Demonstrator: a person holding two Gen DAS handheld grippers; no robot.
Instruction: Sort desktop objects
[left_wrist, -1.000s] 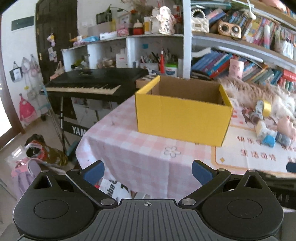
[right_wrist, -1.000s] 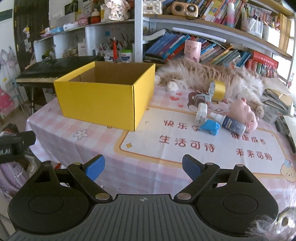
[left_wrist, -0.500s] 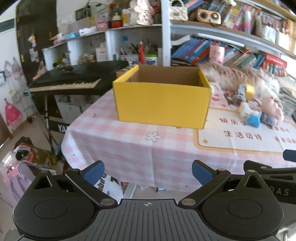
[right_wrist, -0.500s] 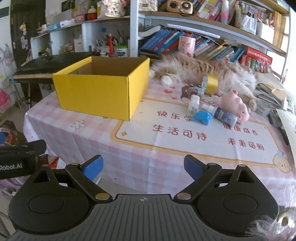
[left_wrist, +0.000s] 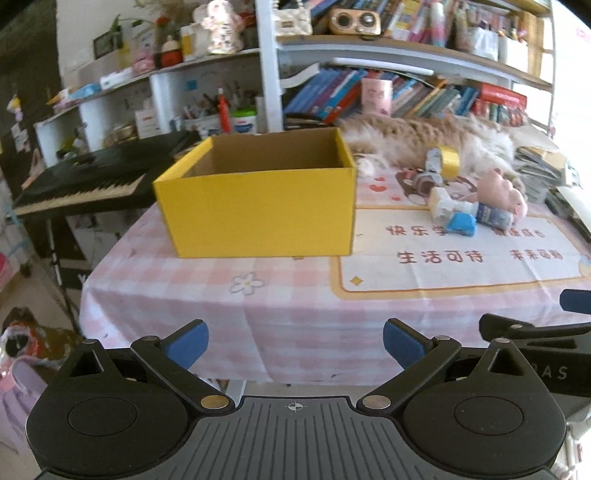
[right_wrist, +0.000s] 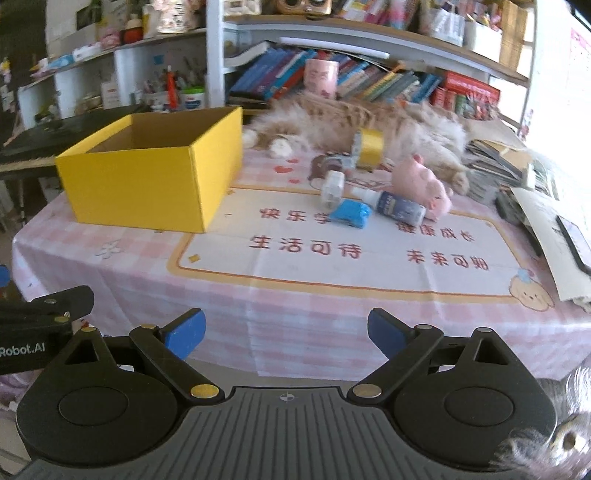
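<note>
An open yellow cardboard box (left_wrist: 258, 206) (right_wrist: 147, 177) stands on the pink checked tablecloth (left_wrist: 280, 295) at the left. Right of it lies a cluster: a yellow tape roll (right_wrist: 369, 149), a white bottle (right_wrist: 332, 186), a blue toy car (right_wrist: 349, 214), a blue-labelled bottle (right_wrist: 400, 206) and a pink plush pig (right_wrist: 421, 184). My left gripper (left_wrist: 293, 341) is open and empty, off the table's front edge. My right gripper (right_wrist: 286, 332) is open and empty, also in front of the table, beside the left one.
A fluffy cat (right_wrist: 369, 125) lies along the back of the table behind the objects. Stacked papers and books (right_wrist: 517, 177) crowd the right edge. A black keyboard (left_wrist: 92, 177) stands left of the table. Bookshelves (left_wrist: 406, 92) fill the wall behind.
Both views have swung rightward and pulled back a little, so the box sits further left and the object cluster shows more fully. Both grippers stay open.
</note>
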